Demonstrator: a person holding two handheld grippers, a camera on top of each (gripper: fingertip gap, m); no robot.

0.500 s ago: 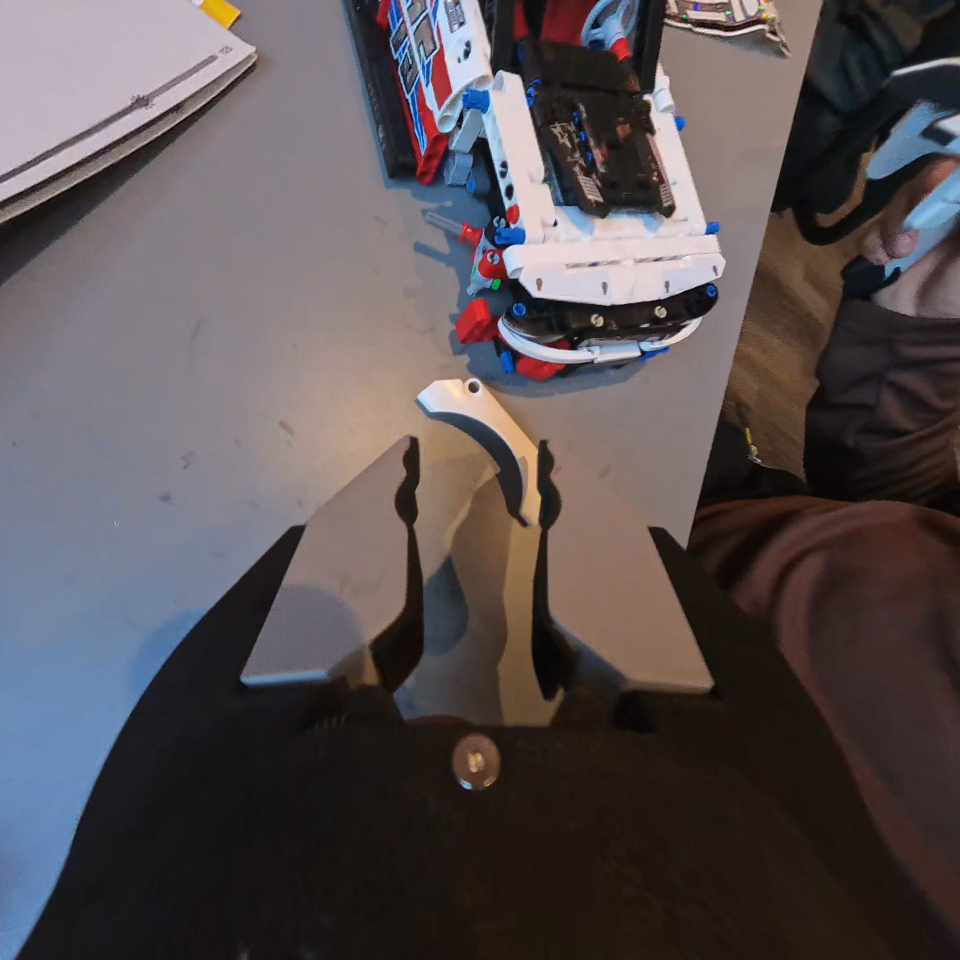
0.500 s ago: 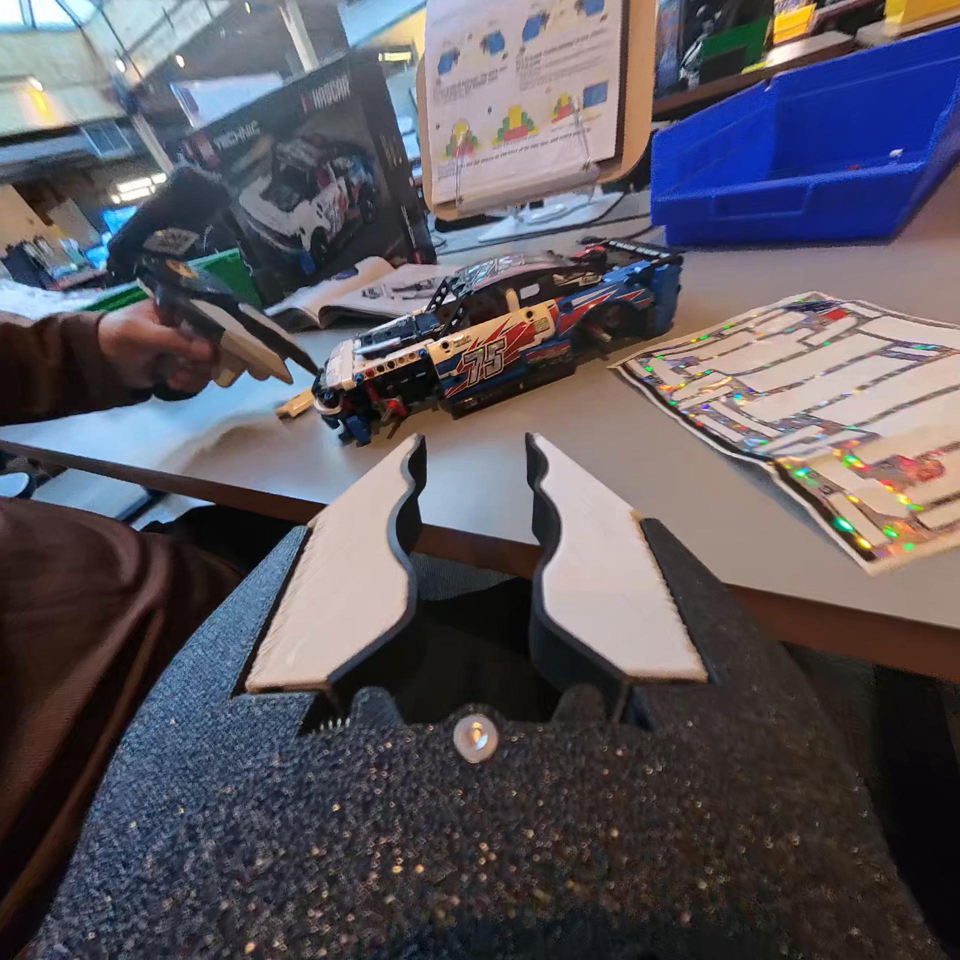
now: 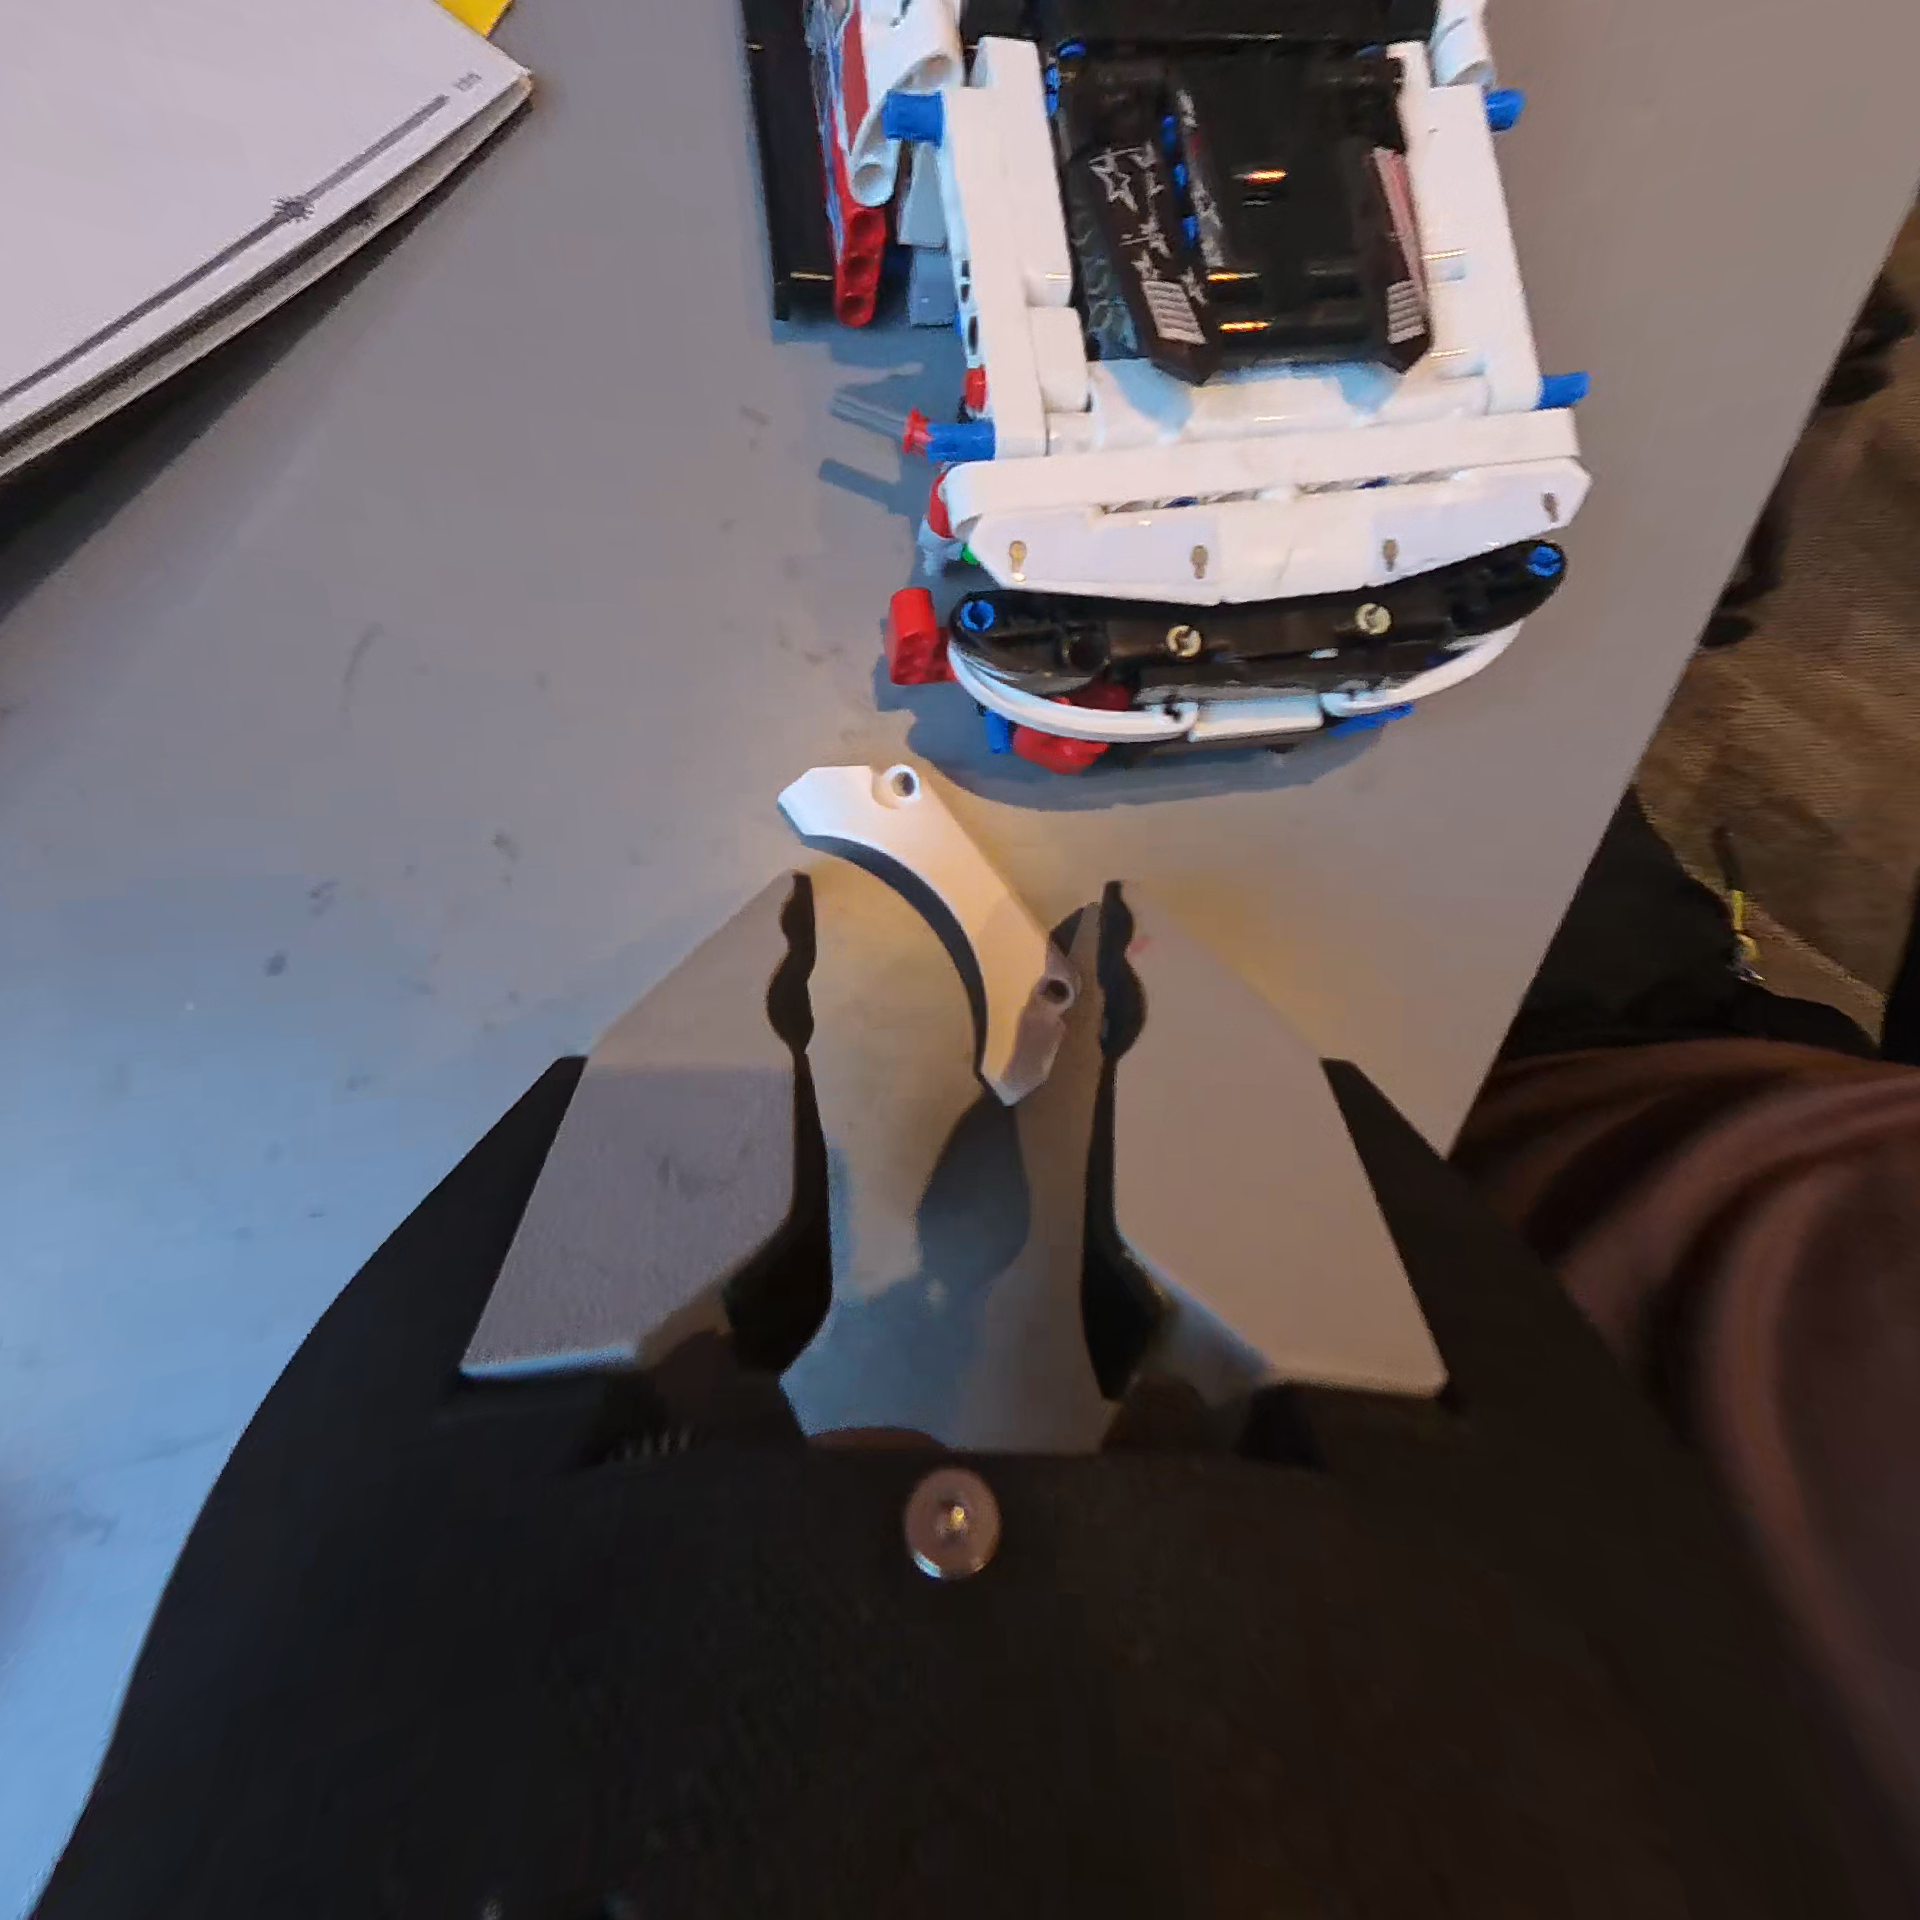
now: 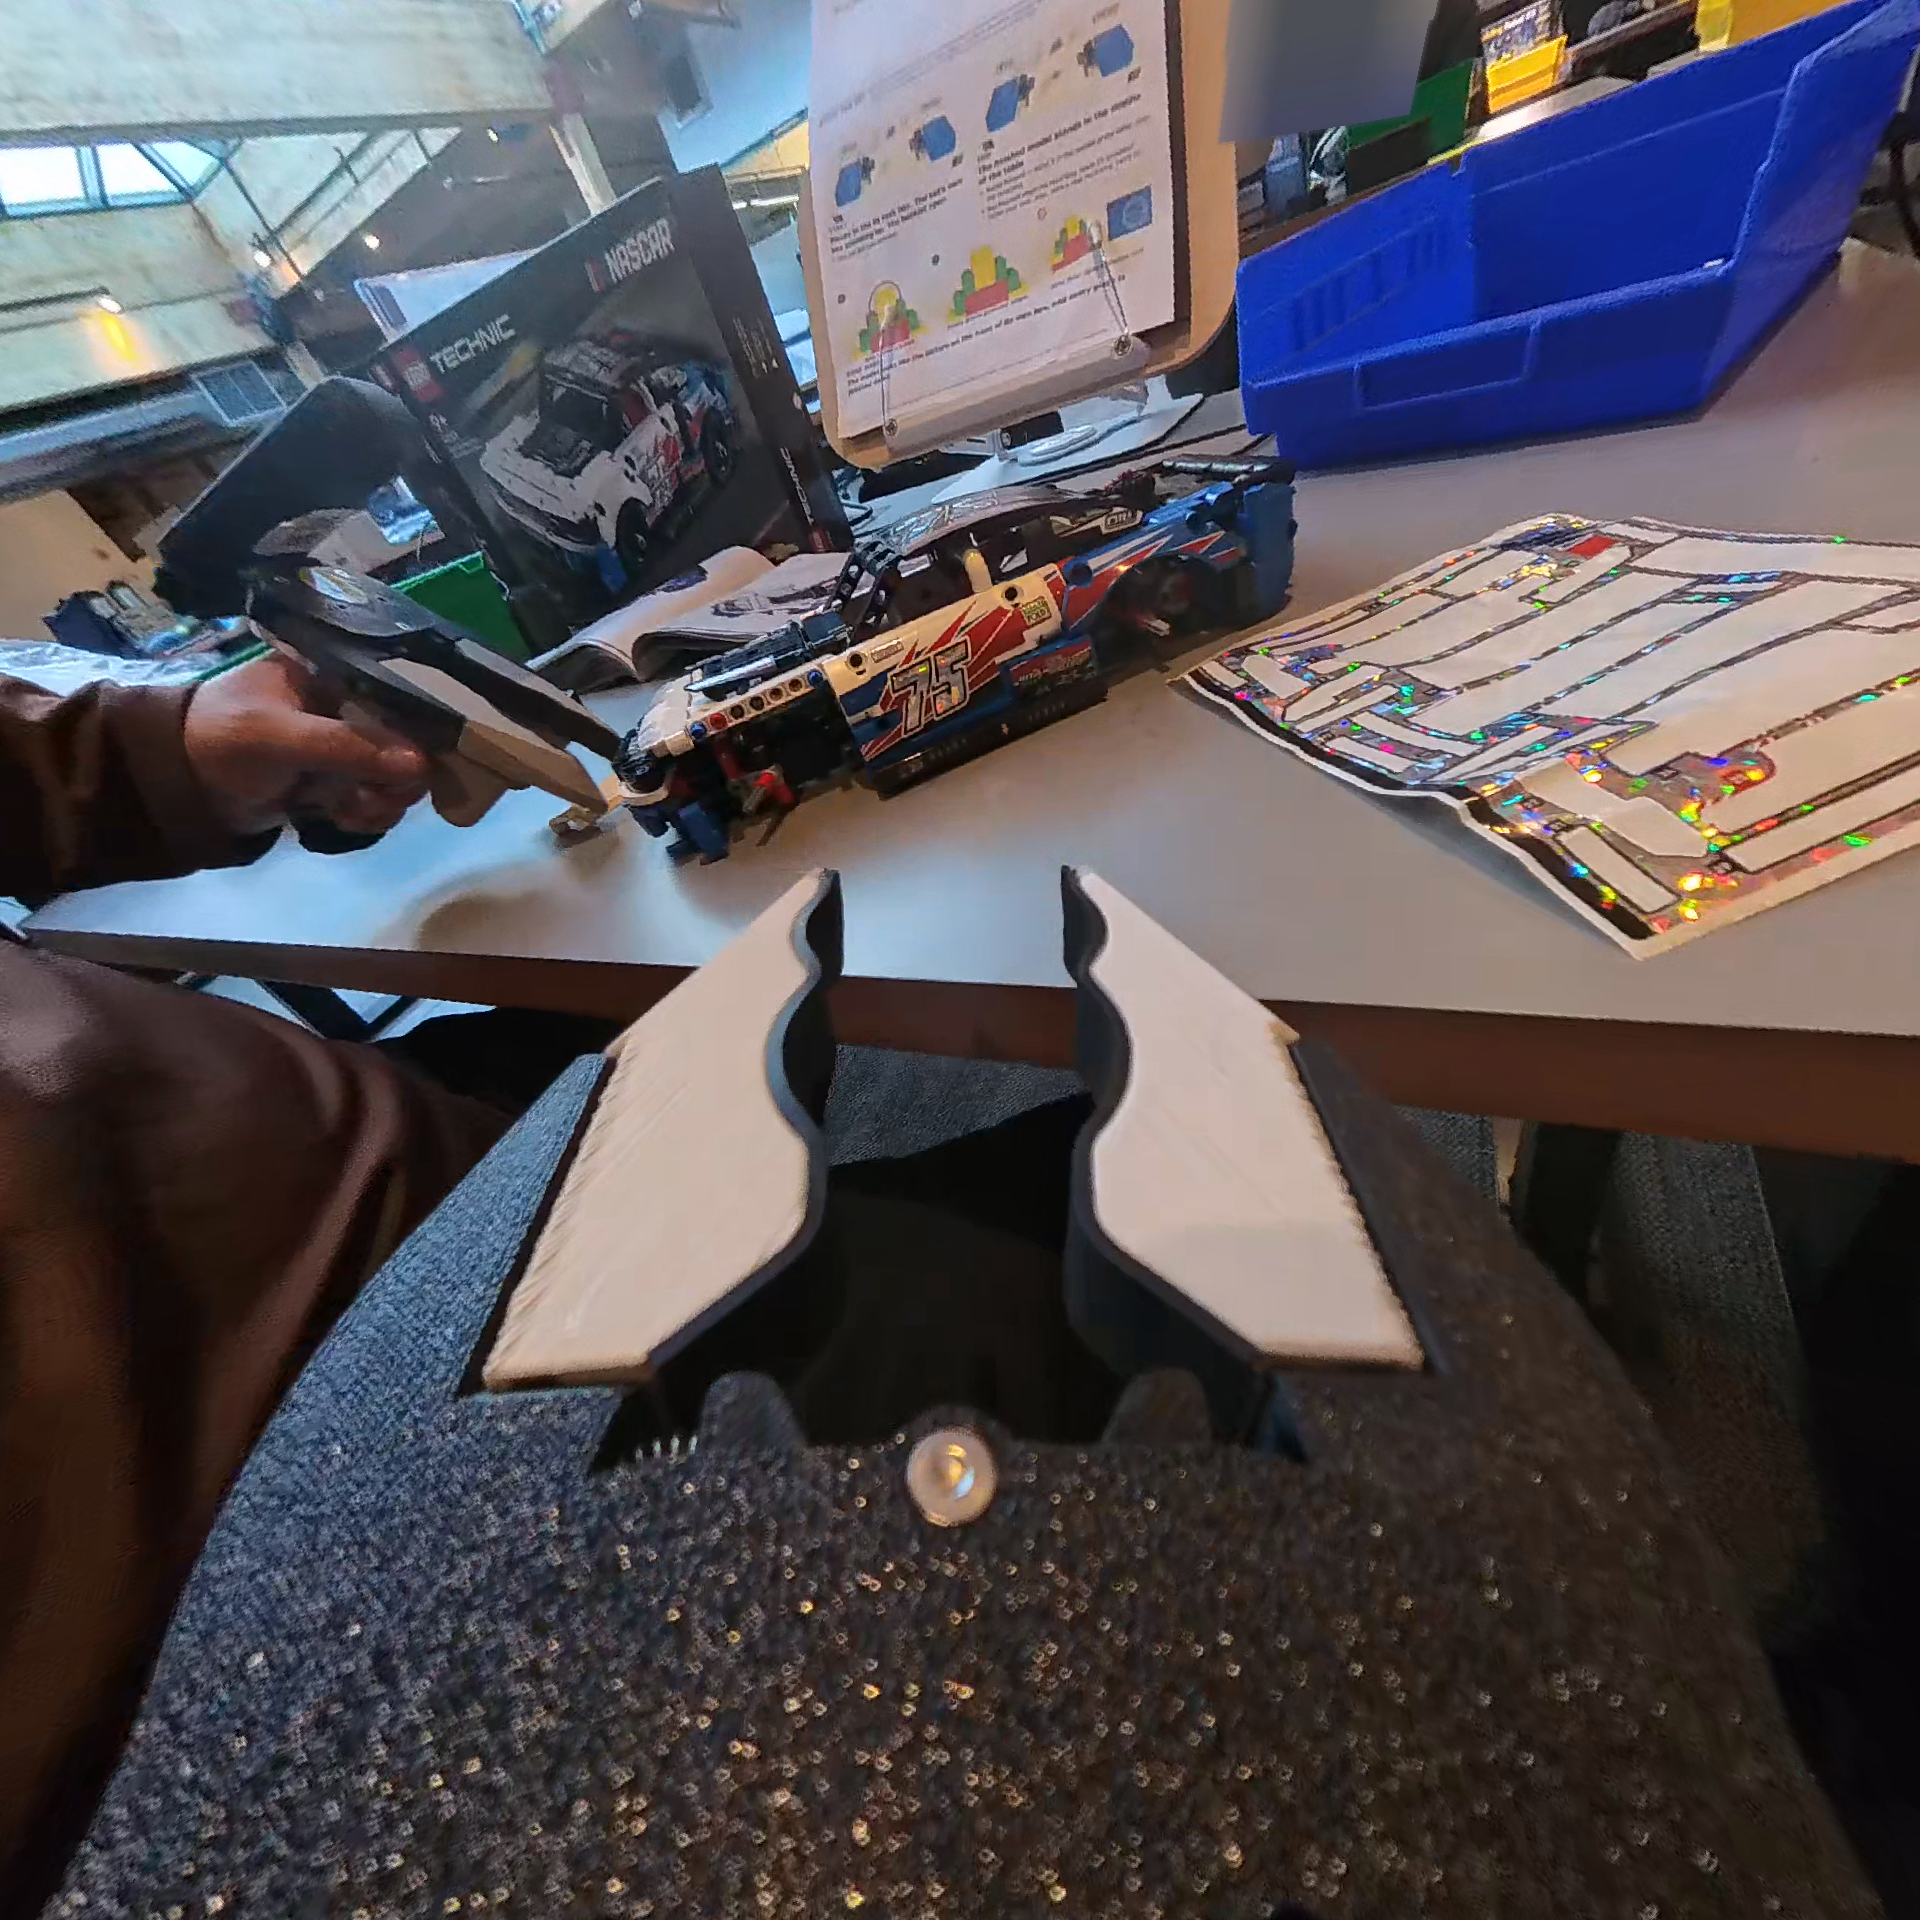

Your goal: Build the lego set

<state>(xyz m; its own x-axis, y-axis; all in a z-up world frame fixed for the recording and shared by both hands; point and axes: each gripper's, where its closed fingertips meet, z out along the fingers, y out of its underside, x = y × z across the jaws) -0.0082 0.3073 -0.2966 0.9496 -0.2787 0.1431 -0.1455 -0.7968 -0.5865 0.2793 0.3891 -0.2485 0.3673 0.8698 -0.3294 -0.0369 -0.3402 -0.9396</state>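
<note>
lego car [image 3: 1236, 416] sat nose-first toward the camera in the left wrist view, white and black at the front with red and blue pins showing, on a grey surface [image 3: 416, 727] close to its edge. just in front of its bumper lay a curved white panel piece [image 3: 925, 894], its far tip near the car and its near end between the fingers of the left gripper [image 3: 956, 977]. that gripper was spread apart, its right finger close to or touching the piece, not clamped on it. an open booklet [image 3: 208, 177] lay at the upper left, well apart.

in the right wrist view the car [image 4: 966, 665] showed side-on, white, red and blue with printed stickers and a large number on its door. the left gripper [image 4: 582, 769], held in a hand [image 4: 301, 758], pointed down at the car's nose. the right gripper [image 4: 951, 925] hung below the surface edge, released and empty. a holographic sticker sheet [image 4: 1621, 707] lay to the right, a blue bin [image 4: 1538, 270] behind it. a dark product box [image 4: 613, 416] bearing brand lettering and a car photo stood at the back, beside a printed instruction sheet on a stand [image 4: 997, 208].
</note>
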